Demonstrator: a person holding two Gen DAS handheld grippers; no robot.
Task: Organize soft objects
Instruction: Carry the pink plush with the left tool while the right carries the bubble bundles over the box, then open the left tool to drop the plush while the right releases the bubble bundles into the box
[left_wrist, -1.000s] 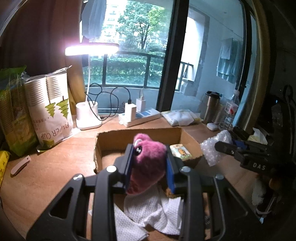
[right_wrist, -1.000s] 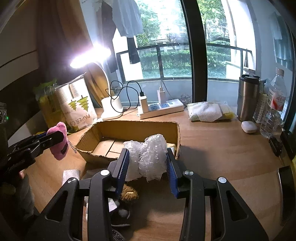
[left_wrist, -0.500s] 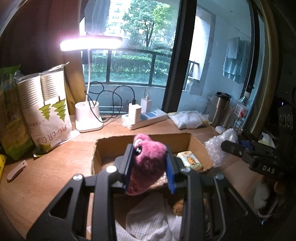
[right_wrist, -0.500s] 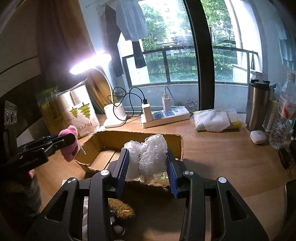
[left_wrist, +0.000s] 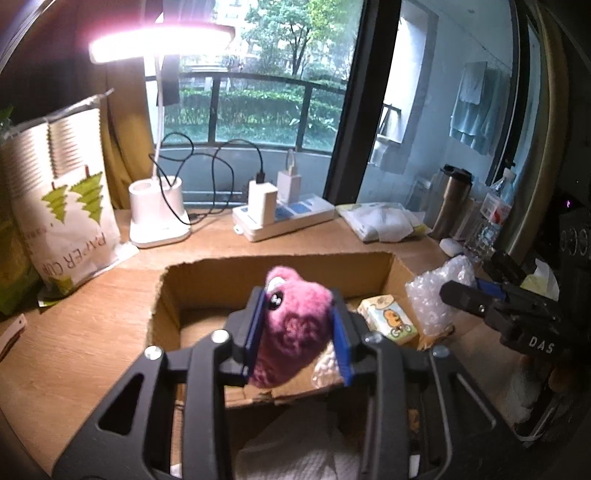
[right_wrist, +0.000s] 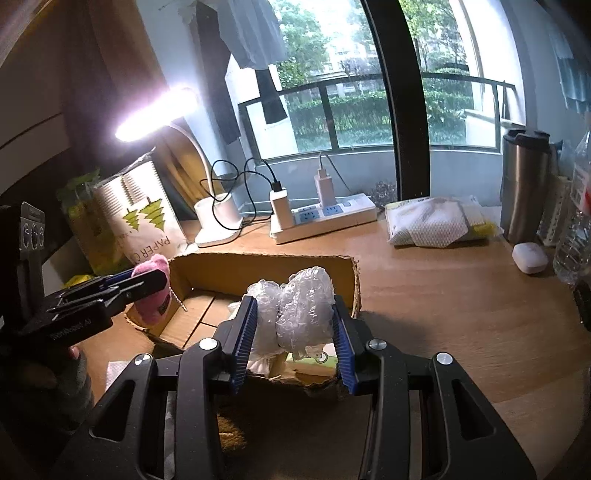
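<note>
Left wrist view. The left gripper (left_wrist: 297, 328) has its blue fingers (left_wrist: 254, 332) on either side of a pink plush toy (left_wrist: 291, 332); the jaws are easing apart, yet the pads still touch the toy's flanks. The toy hangs above the open cardboard box (left_wrist: 207, 291), over its near half. Inside the box, at the right, lies a small tissue pack (left_wrist: 388, 319) printed with a cartoon figure. At the right edge of the view the right gripper (left_wrist: 476, 291) carries a wad of bubble wrap (left_wrist: 437, 291) beside the box's right wall. Behind the box on the wooden bench (left_wrist: 74, 332) stand a lit desk lamp (left_wrist: 159, 218), a power strip (left_wrist: 284, 219) and a bag of paper cups (left_wrist: 62, 221).

Right wrist view. The right gripper (right_wrist: 295, 325) is clenched on the bubble wrap (right_wrist: 295, 310), which bulges between the two blue fingers (right_wrist: 245, 332) and sits over the near right corner of the cardboard box (right_wrist: 266, 264). At the left, the left gripper (right_wrist: 147, 284) holds the pink plush toy (right_wrist: 153, 295) over the box's left rim. A steel flask (right_wrist: 524, 184) and a white case (right_wrist: 530, 256) stand on the bench (right_wrist: 443, 295) at the right.
</note>
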